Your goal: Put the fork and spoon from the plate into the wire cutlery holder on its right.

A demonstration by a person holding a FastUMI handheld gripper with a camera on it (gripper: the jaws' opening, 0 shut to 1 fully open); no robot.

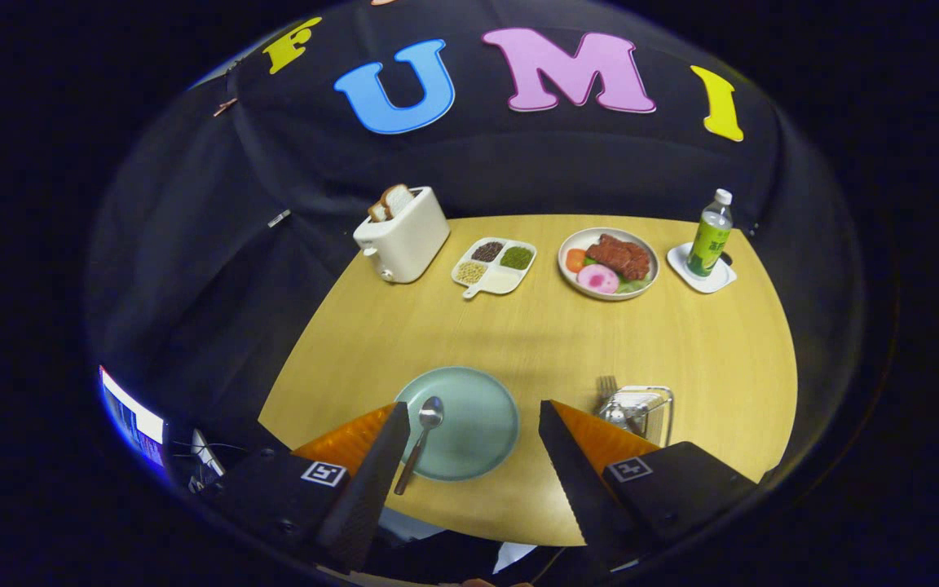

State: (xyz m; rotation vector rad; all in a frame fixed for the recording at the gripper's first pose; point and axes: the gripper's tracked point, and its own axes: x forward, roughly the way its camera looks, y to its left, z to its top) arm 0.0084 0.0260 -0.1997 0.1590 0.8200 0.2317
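A pale green plate lies on the wooden table between my two fingers and just ahead of them. A metal spoon rests on the plate's left part, bowl away from me, handle reaching over the near rim beside my left finger. To the plate's right stands the wire cutlery holder, just beyond my right finger. The fork stands in the holder with its tines up. My gripper hangs above the table, open, with nothing between its fingers.
At the table's far side stand a white toaster with bread, a divided dish of grains, a plate of food and a green bottle on a white coaster. A lit screen sits off the table's left.
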